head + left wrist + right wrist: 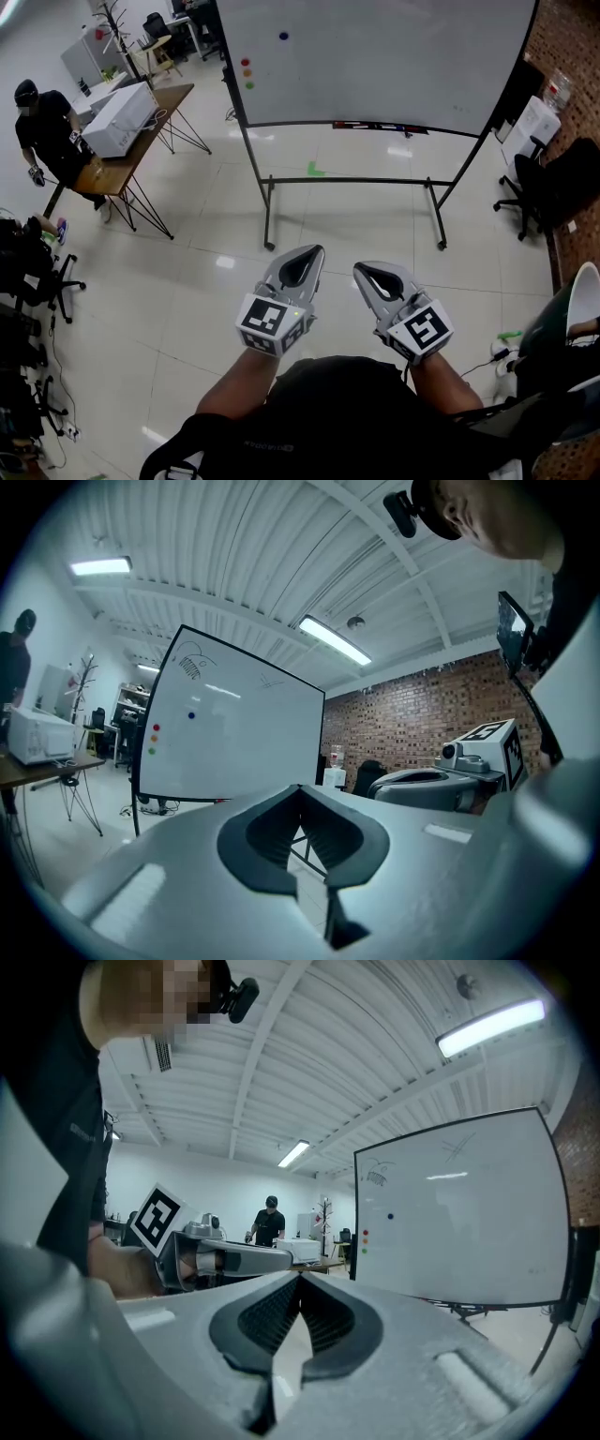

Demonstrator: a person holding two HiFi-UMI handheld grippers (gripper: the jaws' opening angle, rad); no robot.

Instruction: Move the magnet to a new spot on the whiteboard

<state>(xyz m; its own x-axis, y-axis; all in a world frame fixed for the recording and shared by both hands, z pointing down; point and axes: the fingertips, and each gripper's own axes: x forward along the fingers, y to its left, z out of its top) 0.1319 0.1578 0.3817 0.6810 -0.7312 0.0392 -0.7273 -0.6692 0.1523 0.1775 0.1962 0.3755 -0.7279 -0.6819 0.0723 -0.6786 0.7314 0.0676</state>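
A large whiteboard [375,56] on a black wheeled stand faces me a few steps away. A blue magnet [283,37] sticks near its upper left, with red, orange and green magnets [247,72] in a column below it. The blue magnet [191,715] also shows in the left gripper view and, as the blue magnet [390,1216], in the right gripper view. My left gripper [316,251] and right gripper [358,270] are held side by side close to my body, far from the board. Both are shut and empty.
A wooden table [141,131] with a white box stands at the left, and a person [52,136] in black is beside it. Black office chairs [539,183] sit at the right by a brick wall. Glossy tiled floor lies between me and the board.
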